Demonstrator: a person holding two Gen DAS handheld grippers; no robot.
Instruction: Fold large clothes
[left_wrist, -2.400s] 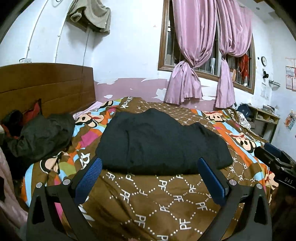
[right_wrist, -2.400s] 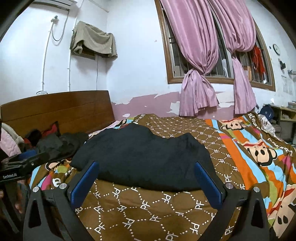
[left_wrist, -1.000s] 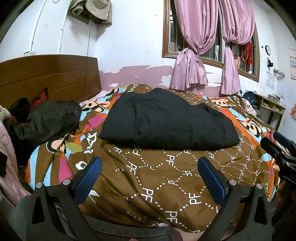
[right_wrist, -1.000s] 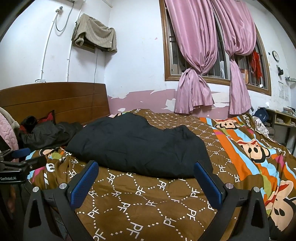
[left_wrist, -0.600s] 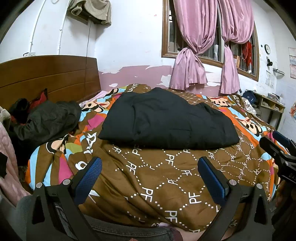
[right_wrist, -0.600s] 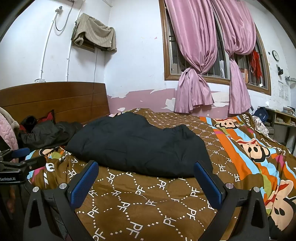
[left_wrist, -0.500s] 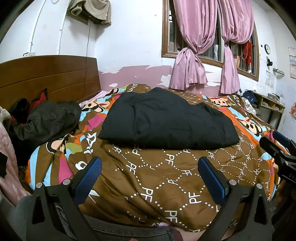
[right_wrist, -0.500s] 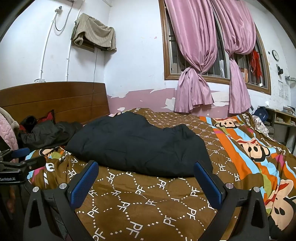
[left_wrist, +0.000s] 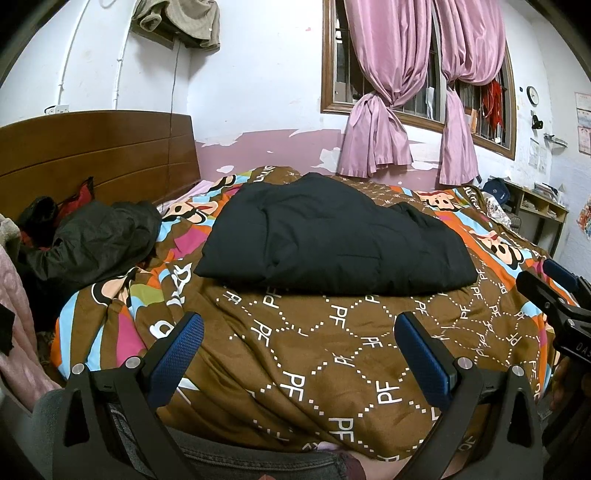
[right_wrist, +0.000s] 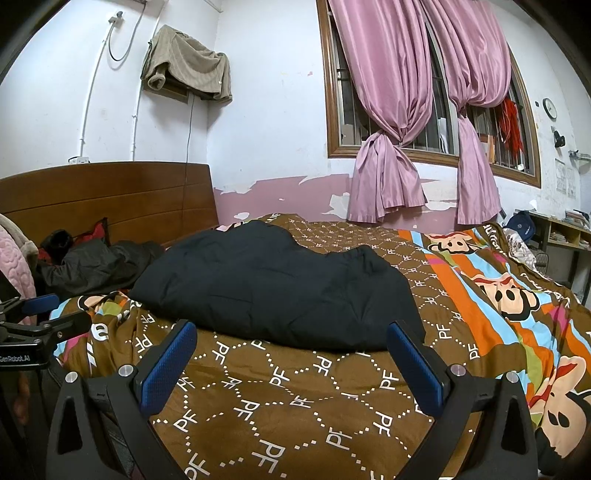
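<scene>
I hold my left gripper (left_wrist: 299, 345) low and level at the near edge of the bed, its two blue-padded fingers (left_wrist: 177, 345) spread wide with nothing between them. My right gripper (right_wrist: 291, 360) sits beside it at much the same height, also pointing across the bed, its blue pads (right_wrist: 413, 373) equally far apart and empty. In the left wrist view my right gripper shows at the right edge; in the right wrist view my left one shows at the left edge, so the two are side by side and apart.

The folded black padded garment (left_wrist: 332, 238) lies flat on the brown patterned bedspread with cartoon monkey faces and coloured stripes (left_wrist: 332, 354). It sits beyond both sets of fingertips, towards the window wall, with a bare strip of bedspread between its near folded edge and my pads. Neither gripper touches it. From the right wrist view the garment (right_wrist: 280, 284) spans the gap between my fingers, its near edge just past the tips.

To the left of the garment, against the wooden headboard (left_wrist: 92, 155), a crumpled dark jacket (left_wrist: 96, 240) lies in a heap. Past the garment's far side hang knotted pink curtains (right_wrist: 388, 110).
</scene>
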